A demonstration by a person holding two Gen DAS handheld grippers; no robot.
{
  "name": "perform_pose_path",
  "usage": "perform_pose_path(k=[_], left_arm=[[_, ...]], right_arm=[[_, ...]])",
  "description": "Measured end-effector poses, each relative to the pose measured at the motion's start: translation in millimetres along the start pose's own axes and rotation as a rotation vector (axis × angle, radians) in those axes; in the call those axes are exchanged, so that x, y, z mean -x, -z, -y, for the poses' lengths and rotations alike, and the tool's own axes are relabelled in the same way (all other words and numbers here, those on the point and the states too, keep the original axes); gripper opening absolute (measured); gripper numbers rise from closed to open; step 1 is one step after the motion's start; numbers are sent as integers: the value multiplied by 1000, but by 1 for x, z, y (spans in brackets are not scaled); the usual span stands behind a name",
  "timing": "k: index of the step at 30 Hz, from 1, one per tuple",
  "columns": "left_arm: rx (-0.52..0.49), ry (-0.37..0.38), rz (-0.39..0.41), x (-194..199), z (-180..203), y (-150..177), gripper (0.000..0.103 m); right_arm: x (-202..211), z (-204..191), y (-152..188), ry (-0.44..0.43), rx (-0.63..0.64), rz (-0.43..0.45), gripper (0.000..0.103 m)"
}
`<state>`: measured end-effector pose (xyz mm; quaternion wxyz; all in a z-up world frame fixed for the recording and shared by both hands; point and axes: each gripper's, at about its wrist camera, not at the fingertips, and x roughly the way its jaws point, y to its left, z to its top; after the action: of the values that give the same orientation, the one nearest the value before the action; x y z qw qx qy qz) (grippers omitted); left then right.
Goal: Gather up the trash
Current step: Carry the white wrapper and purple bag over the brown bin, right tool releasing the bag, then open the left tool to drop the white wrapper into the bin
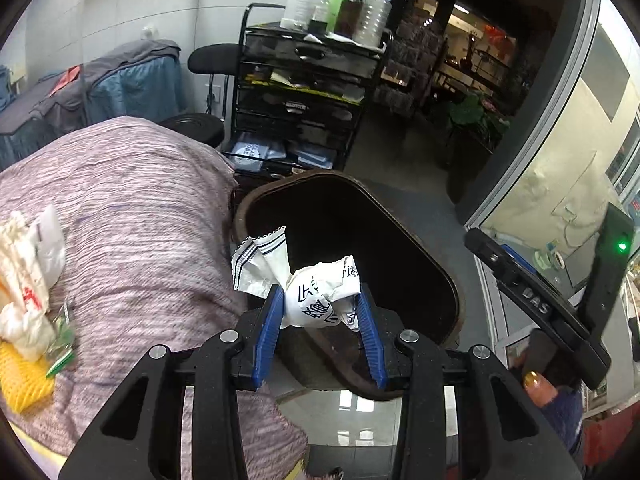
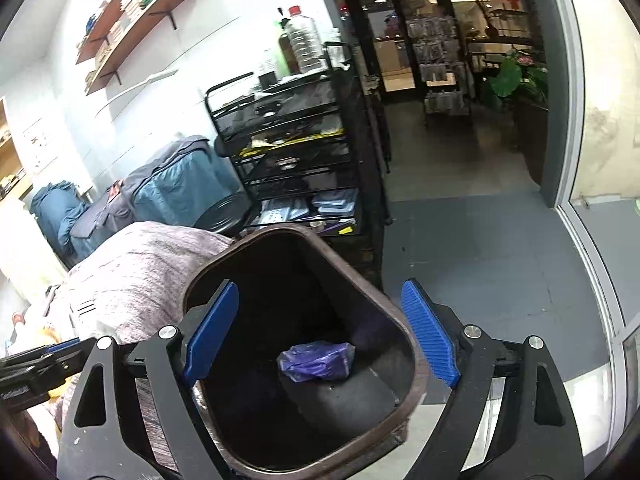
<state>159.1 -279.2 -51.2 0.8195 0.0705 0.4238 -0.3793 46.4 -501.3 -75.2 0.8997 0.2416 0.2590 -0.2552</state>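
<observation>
My left gripper (image 1: 322,300) is shut on a crumpled white wrapper (image 1: 320,292) with dark print and holds it over the near rim of a dark brown trash bin (image 1: 452,280). My right gripper (image 2: 320,332) is open and empty, its blue pads on either side of the same bin's mouth (image 2: 416,364). A purple crumpled bag (image 2: 316,360) lies on the bin's bottom. More trash, a white wrapper with red print (image 1: 24,288) and yellow foam net (image 1: 24,376), lies on the pink-grey cover (image 1: 132,216) at left.
A black wire cart (image 1: 308,92) with bottles on top stands behind the bin; it also shows in the right wrist view (image 2: 296,160). Blue-covered items (image 1: 132,80) sit by the wall. A glass door (image 1: 560,152) is at right. The other gripper's body (image 1: 540,304) is close at right.
</observation>
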Motion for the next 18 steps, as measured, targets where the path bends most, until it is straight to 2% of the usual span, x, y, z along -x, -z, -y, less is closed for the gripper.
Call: perform_pose_path(k=[13,15,18], left_arm=[[-42,-9,-69,-41,17,-14,38],[-50,-15,-79,-46,18,-14,40],[-58,-23,-80,-52,22,-15,50]], right_arm=[[-2,23,-4,46,-42,10,83],[-2,28,-5,52,-50,10,83],[-2,32,-6,60,-60,12,83]])
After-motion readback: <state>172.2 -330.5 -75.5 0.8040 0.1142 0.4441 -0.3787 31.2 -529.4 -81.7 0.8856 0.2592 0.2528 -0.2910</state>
